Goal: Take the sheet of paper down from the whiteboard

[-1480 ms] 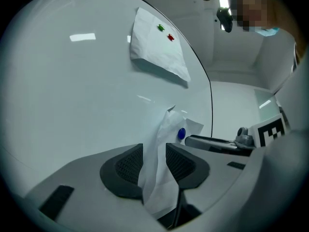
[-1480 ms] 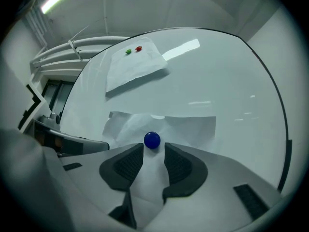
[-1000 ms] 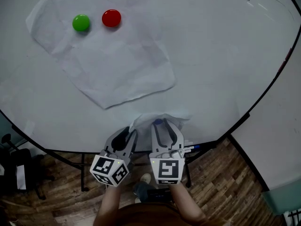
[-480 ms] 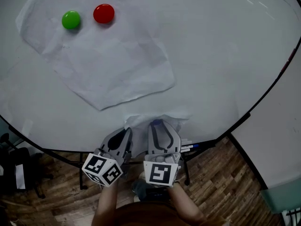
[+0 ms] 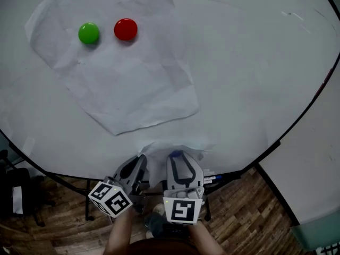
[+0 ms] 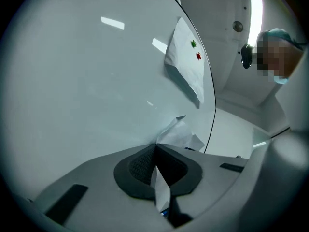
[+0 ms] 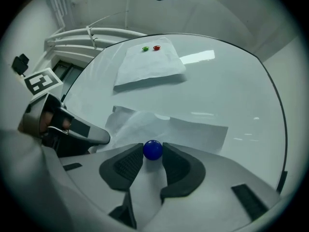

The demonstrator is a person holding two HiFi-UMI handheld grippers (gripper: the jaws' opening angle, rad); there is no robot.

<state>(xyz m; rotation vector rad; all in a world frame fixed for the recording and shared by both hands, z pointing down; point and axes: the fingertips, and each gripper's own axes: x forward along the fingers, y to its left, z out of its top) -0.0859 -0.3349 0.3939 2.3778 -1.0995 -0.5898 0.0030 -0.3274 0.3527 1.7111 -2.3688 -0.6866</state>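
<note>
Low on the whiteboard hangs a small crumpled sheet of paper. My left gripper is shut on its left edge; in the left gripper view the paper runs pinched between the closed pads. A blue magnet sits on that sheet, and my right gripper is shut on it, its tips touching the magnet on both sides. Higher up at the left, a larger sheet is pinned by a green magnet and a red magnet.
Marker pens lie on the ledge under the board's lower edge, right of my grippers. Below is a wooden floor with the stand's dark legs. A person stands beyond the board's edge in the left gripper view.
The left gripper's jaws, open a second ago, have shut on the lower sheet's edge, and that gripper has rolled. The right gripper stays on the blue magnet.
</note>
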